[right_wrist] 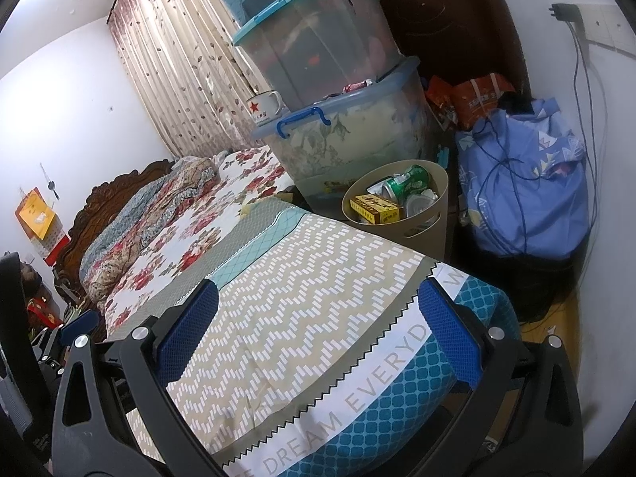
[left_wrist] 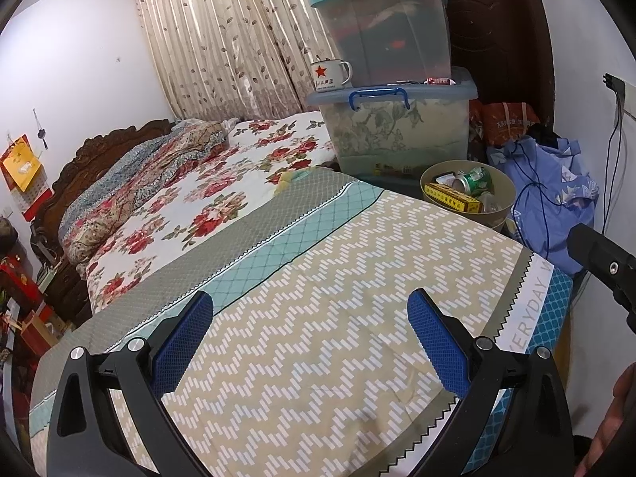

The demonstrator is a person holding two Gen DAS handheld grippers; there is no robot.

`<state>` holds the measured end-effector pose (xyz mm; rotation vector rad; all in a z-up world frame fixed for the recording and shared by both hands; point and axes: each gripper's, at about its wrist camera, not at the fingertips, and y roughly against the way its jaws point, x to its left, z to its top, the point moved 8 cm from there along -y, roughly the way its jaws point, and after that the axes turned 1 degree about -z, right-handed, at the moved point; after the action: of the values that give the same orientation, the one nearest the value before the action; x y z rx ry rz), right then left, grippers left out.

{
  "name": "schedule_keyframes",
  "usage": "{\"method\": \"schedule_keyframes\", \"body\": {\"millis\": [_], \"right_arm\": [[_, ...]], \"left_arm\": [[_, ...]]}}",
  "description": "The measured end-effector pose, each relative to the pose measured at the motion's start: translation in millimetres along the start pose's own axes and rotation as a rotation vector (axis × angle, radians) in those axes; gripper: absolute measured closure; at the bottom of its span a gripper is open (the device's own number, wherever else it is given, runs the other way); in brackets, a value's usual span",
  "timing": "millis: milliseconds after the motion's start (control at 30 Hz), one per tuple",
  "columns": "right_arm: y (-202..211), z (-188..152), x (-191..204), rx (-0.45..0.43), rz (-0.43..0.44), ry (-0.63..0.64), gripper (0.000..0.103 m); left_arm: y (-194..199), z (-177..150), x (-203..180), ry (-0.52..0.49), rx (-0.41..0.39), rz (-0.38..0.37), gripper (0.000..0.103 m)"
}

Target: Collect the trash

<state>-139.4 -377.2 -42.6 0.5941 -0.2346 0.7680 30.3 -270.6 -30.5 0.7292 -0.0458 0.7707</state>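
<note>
A beige waste bin [left_wrist: 501,210] stands past the far corner of the bed; it also shows in the right wrist view [right_wrist: 431,224]. It holds a yellow box [left_wrist: 451,196] [right_wrist: 375,207], a green can [left_wrist: 475,181] [right_wrist: 409,185] and other scraps. My left gripper [left_wrist: 312,334] is open and empty above the zigzag-patterned bedcover [left_wrist: 318,318]. My right gripper [right_wrist: 318,318] is open and empty above the same cover [right_wrist: 302,310], near the bed's corner. Part of the right gripper [left_wrist: 604,262] shows at the right edge of the left wrist view.
Stacked plastic storage boxes [left_wrist: 393,127] [right_wrist: 342,135] stand behind the bin, with an enamel mug [left_wrist: 330,73] [right_wrist: 264,105] on one. A blue cloth bundle [left_wrist: 556,198] [right_wrist: 524,187] with cables lies right of the bin. A floral quilt [left_wrist: 198,183] covers the far bed.
</note>
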Motion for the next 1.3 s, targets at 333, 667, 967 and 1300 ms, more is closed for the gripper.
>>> {"method": "schedule_keyframes", "body": {"millis": [333,667,967,1300], "right_arm": [[-0.7,-1.6,0.3,0.005,0.003,0.002,0.004],[-1.6,-1.7,0.4,0.006,0.005,0.003,0.004],[-5.8,-2.3,0.3,0.015,0.007,0.004,0.004],[-5.8,-2.2,1.0,0.015,0.007,0.004,0.004]], "left_arm": [[-2.5,-2.3,-1.1,0.007,0.008,0.003,0.009],[-3.4,-3.3,1.9,0.011,0.006,0.018,0.009],[-3.5,-3.2,2.3,0.012,0.005,0.026,0.009],[-3.7,-3.5,3.4,0.011,0.004,0.029,0.009]]}}
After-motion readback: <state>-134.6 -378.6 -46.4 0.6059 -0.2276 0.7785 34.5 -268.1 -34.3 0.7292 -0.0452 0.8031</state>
